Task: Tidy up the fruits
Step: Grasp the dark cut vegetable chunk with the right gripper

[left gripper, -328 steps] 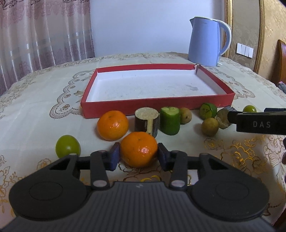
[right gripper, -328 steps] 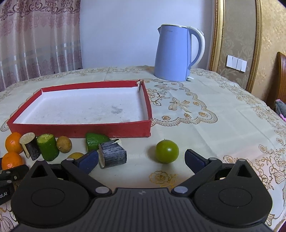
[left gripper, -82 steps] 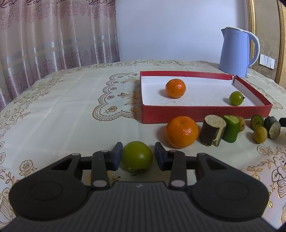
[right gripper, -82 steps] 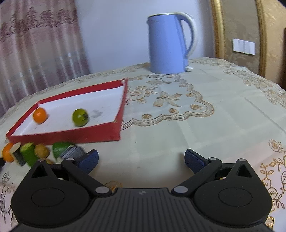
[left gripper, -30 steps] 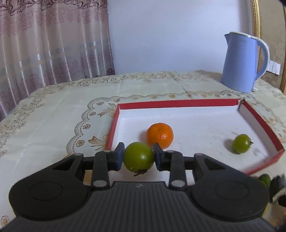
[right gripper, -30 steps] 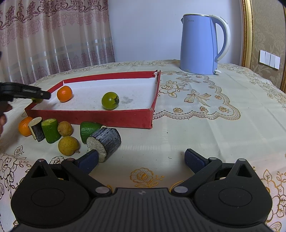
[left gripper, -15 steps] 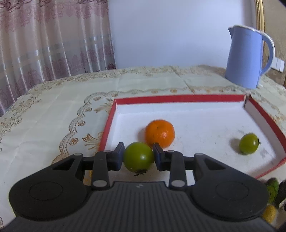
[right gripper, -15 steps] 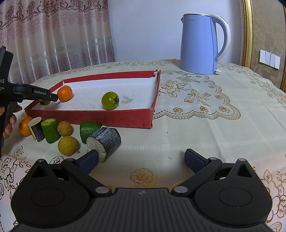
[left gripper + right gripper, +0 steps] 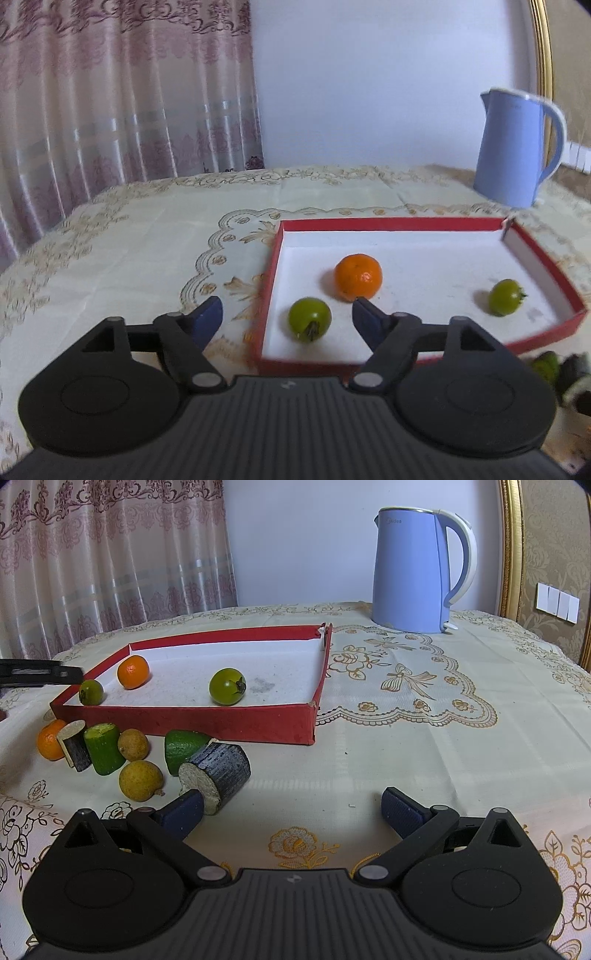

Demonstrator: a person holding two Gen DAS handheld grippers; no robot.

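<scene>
Three fruits are lying in the red tray (image 9: pixel 221 722) | your left gripper (image 9: pixel 287 316) is opening, green tomato (image 9: pixel 309 319) released inside | right gripper (image 9: pixel 291 808) is waiting wide, empty | you are leaving several pieces outside on the table (image 9: pixel 424 746).

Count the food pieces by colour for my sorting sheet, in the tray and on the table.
Orange: 2
Green round: 2
Green cut pieces: 2
Yellow-brown: 2
Dark cut pieces: 2
Total: 10
</scene>
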